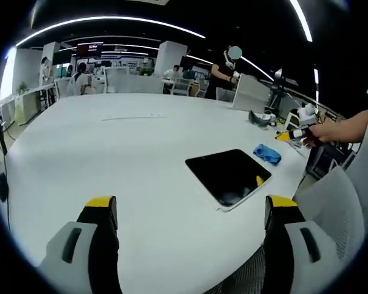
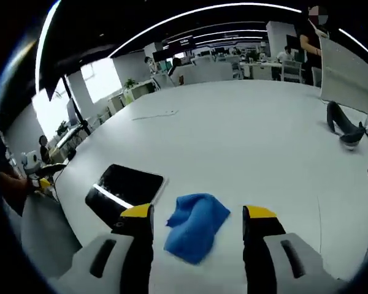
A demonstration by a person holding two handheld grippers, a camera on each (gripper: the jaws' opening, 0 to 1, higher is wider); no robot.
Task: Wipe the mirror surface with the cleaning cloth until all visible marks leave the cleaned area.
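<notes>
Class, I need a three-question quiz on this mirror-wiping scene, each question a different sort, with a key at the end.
1. True or false: the right gripper is shut on the blue cleaning cloth.
2. Multiple choice: in the right gripper view, the cloth lies (a) on top of the mirror, (b) on the white table beside the mirror, (c) clamped in the left gripper.
3. Fill in: both grippers' jaws stand ____.

Key: 1 false, its jaws stand apart either side of the cloth; 2 b; 3 open.
</notes>
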